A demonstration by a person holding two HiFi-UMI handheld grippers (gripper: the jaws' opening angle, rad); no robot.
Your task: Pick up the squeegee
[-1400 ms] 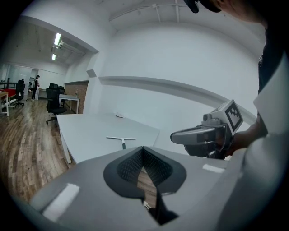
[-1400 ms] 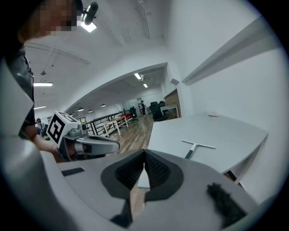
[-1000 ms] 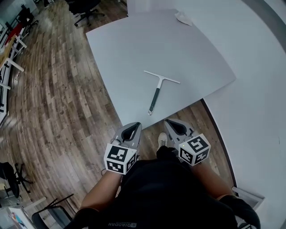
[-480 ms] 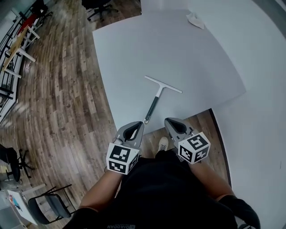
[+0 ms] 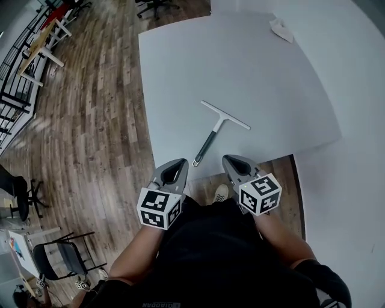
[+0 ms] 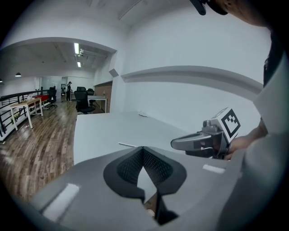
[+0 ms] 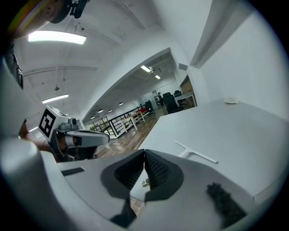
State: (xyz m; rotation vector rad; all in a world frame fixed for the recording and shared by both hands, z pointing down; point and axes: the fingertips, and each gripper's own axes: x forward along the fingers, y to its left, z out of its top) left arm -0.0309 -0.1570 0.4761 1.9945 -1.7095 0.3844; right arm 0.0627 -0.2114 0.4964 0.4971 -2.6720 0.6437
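The squeegee lies flat on the pale grey table, its white blade away from me and its dark handle pointing at the near edge. My left gripper hovers just short of that edge, left of the handle's end, with its jaws shut and nothing held. My right gripper is level with it on the handle's right, also shut and holding nothing. The left gripper view shows the blade past the closed tips. In the right gripper view the squeegee lies ahead of the closed tips.
A crumpled white cloth lies at the table's far right corner. Wooden floor runs along the left, with desks and office chairs farther off. A white wall borders the table on the right. My shoe shows below the edge.
Both grippers have come forward to the table's near edge, and the handle's end now lies between their tips. The squeegee has not moved on the table. Both stay shut.
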